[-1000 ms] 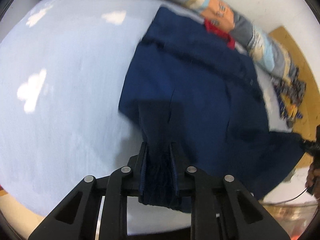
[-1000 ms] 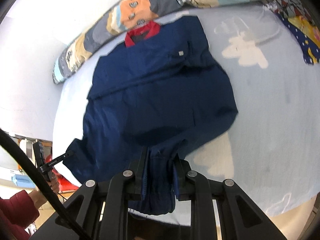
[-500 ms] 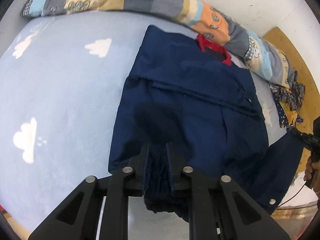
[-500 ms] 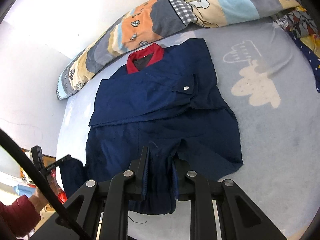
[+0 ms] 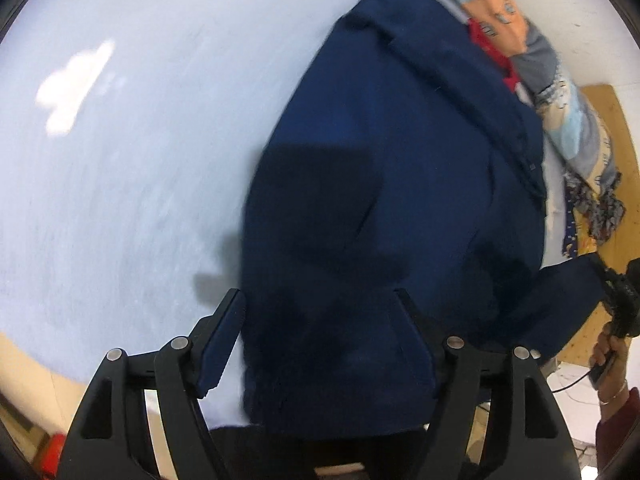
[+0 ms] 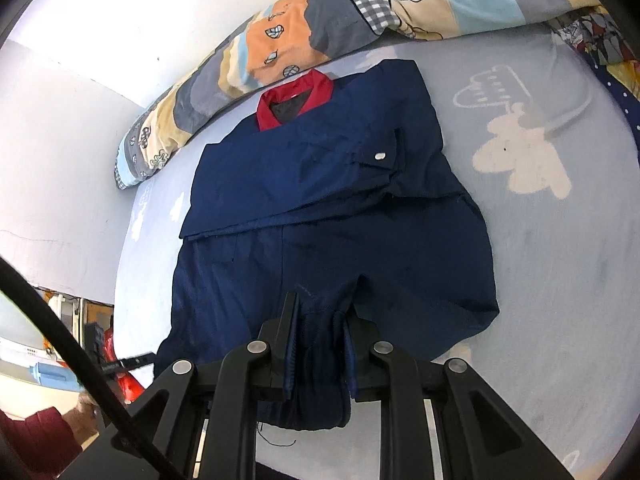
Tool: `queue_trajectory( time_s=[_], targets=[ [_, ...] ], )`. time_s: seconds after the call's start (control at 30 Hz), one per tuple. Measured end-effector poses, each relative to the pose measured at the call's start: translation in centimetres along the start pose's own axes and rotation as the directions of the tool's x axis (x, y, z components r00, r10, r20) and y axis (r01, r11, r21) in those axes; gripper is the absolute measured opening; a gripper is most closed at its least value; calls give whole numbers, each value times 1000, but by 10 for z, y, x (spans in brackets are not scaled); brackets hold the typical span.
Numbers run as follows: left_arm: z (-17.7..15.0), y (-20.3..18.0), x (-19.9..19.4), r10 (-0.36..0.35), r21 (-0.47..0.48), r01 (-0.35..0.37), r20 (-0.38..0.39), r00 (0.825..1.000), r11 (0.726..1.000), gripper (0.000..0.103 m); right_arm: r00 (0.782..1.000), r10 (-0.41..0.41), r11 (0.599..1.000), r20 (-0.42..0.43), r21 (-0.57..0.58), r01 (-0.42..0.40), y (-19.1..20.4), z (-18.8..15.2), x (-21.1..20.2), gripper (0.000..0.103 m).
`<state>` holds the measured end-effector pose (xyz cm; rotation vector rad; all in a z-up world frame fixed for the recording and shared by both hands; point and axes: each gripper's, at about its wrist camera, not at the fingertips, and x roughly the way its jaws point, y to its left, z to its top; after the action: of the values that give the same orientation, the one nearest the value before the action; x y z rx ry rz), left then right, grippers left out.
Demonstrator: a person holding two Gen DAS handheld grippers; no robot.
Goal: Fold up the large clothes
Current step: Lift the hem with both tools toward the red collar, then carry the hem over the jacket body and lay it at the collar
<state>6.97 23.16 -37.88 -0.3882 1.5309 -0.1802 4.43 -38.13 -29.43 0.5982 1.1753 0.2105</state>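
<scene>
A large navy blue jacket (image 6: 320,200) with a red collar (image 6: 296,98) lies spread on a light blue bed sheet (image 6: 560,280), sleeves folded across the chest. My right gripper (image 6: 320,344) is shut on a bunched part of the jacket's bottom hem. My left gripper (image 5: 320,320) is open, its jaws wide apart on either side of the hem of the jacket (image 5: 400,160), not pinching it. The left wrist view is blurred.
A rolled patchwork quilt (image 6: 320,28) lies along the wall behind the collar. Patterned cloth (image 6: 608,48) sits at the far right. The bed sheet (image 5: 120,160) stretches left of the jacket. A wooden board (image 5: 616,128) and a person's hand (image 5: 612,352) are at the right.
My left gripper has opened and let go of the hem, and its view has swung closer and to the left. My right gripper still holds the hem, nearly still.
</scene>
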Motion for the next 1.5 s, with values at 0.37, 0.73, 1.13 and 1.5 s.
queue_trajectory(
  time_s=[0.37, 0.73, 1.13, 1.5],
  targets=[
    [-35, 23, 29, -156, -59, 152, -66, 986, 987, 30, 1000, -4, 1000, -5, -3, 4, 1, -8, -4, 20],
    [8, -60, -52, -95, 191, 44, 267, 959, 981, 22, 999, -2, 1000, 45, -15, 2, 7, 1, -18, 20],
    [137, -122, -97, -194, 282, 71, 436, 879, 957, 22, 979, 23, 998, 203, -58, -12, 15, 102, -38, 20],
    [302, -163, -26, -139, 260, 39, 375, 916, 965, 22, 981, -19, 998, 192, 65, 6, -33, 234, 45, 20]
  ],
)
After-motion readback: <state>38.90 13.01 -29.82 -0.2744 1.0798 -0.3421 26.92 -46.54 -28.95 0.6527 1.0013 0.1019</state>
